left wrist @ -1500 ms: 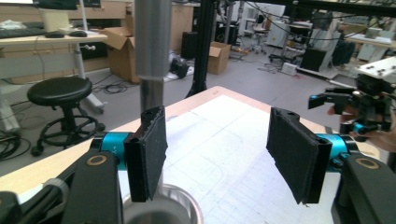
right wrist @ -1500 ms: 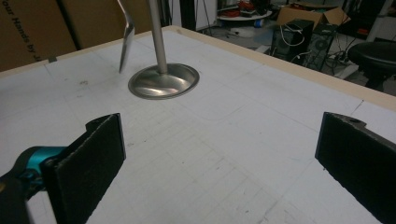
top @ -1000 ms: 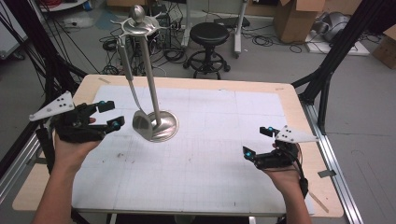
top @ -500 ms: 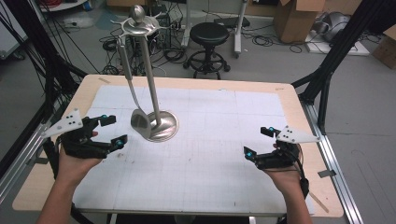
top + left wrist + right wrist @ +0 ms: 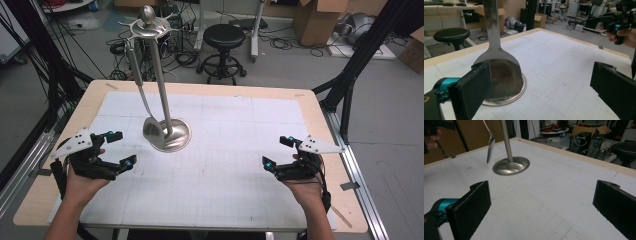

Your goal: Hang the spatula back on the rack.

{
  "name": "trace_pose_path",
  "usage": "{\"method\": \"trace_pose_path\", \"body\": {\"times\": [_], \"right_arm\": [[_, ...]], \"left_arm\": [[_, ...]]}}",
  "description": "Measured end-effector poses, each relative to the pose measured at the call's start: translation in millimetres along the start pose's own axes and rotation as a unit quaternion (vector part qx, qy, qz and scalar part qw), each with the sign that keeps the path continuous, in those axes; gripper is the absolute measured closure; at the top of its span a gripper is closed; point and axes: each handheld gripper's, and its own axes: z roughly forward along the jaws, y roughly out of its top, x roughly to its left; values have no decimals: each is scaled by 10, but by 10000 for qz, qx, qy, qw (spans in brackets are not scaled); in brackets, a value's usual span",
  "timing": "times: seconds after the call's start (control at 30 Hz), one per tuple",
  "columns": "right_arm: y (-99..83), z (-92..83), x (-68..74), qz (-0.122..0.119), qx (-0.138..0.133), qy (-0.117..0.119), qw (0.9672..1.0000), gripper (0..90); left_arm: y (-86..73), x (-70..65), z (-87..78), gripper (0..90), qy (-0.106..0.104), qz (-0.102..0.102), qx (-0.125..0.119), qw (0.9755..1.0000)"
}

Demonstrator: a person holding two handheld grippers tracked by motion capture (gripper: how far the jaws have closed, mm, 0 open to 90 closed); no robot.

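Observation:
A steel utensil stand [image 5: 159, 75] rises from a round base [image 5: 175, 137] on the white gridded mat, left of centre. A metal spatula [image 5: 151, 131] hangs from a hook at its top, blade just above the base's left side. My left gripper [image 5: 121, 148] sits low over the mat, left of the base; its jaws have just been opening and stand open with nothing between them. In the left gripper view the spatula blade [image 5: 499, 67] hangs close beyond the left gripper [image 5: 541, 95]. My right gripper [image 5: 276, 152] is open and empty near the table's right; the right gripper [image 5: 541, 212] faces the base [image 5: 511, 166].
The table [image 5: 320, 130] has a pale wooden rim around the mat. A black stool [image 5: 223, 37], cables and cardboard boxes [image 5: 315, 20] lie on the floor behind it. Black frame posts [image 5: 350, 85] stand at both sides.
My left gripper has sunk and drawn back toward the near edge, away from the spatula, and its jaws have spread wider. The right gripper has stayed put.

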Motion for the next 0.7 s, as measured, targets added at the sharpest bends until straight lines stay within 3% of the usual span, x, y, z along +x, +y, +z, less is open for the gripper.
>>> {"method": "trace_pose_path", "body": {"times": [0.4,0.7], "right_arm": [[-44,-43,-15,14,-19,-53,10000,4],[-52,-5,-3,-30,82,-86,9999,4]], "left_arm": [[-65,25,123,16,-44,62,77,9999],[-102,3,145,16,-40,-32,53,10000]]}}
